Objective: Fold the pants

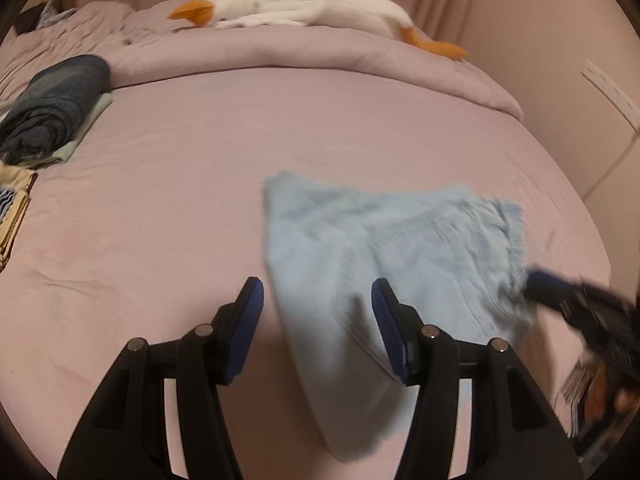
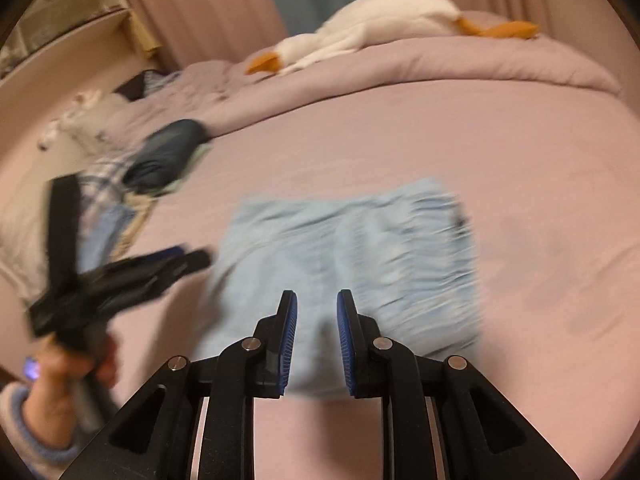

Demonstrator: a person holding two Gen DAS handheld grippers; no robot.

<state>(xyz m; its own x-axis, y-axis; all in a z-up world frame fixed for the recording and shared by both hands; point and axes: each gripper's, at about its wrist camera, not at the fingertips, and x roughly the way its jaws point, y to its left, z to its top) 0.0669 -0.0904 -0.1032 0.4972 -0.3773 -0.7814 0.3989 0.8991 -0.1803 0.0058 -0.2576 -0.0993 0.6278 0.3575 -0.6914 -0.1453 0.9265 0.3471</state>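
Here, pale blue pants (image 2: 344, 256) mid-bed, bare pink sheet (image 1: 168, 184) all round, both hand-held grippers seemingly apart, unladen.

Pale blue pants (image 1: 384, 240) on pink sheet (image 1: 180, 200); white, orange-billed goose (image 1: 312, 4).
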